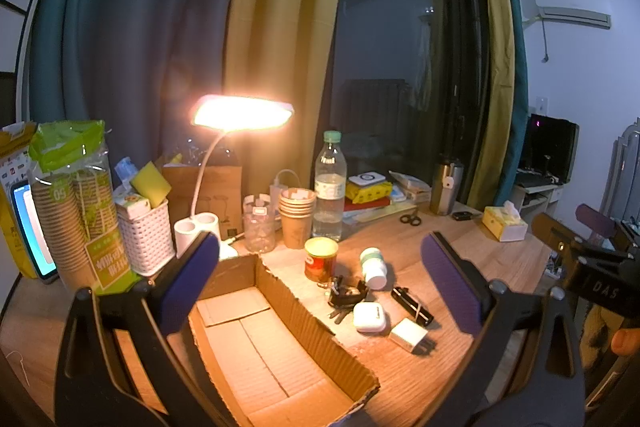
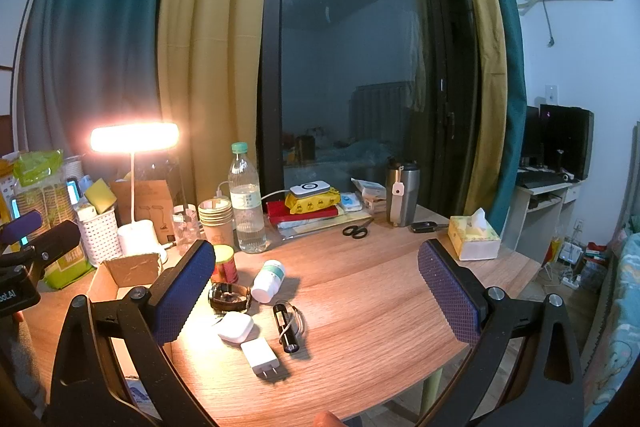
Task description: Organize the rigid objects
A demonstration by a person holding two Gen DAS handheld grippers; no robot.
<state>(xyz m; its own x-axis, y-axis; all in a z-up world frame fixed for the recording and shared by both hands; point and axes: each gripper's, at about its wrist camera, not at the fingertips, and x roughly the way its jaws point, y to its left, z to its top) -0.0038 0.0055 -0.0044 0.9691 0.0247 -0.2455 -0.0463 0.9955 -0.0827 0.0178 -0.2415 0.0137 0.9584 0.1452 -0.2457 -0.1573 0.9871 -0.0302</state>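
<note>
An open cardboard box (image 1: pixel 280 343) lies on the wooden desk, its corner also visible in the right wrist view (image 2: pixel 128 269). Beside it sit a red tin (image 1: pixel 320 259), a white pill bottle (image 1: pixel 374 267) on its side, a dark watch (image 2: pixel 230 297), a white earbud case (image 2: pixel 236 326), a white plug charger (image 2: pixel 262 355) and a black cylinder with a ring (image 2: pixel 286 327). My left gripper (image 1: pixel 320 283) hangs open above the box and these items. My right gripper (image 2: pixel 316 291) is open above the same cluster, holding nothing.
A lit desk lamp (image 1: pixel 242 113), stacked paper cups (image 1: pixel 296 215), a water bottle (image 1: pixel 330 187), a white basket (image 1: pixel 146 237) and a sleeve of cups (image 1: pixel 76 211) crowd the back left. Scissors (image 2: pixel 355 229), a steel tumbler (image 2: pixel 402 193) and a tissue box (image 2: pixel 474 237) stand further right.
</note>
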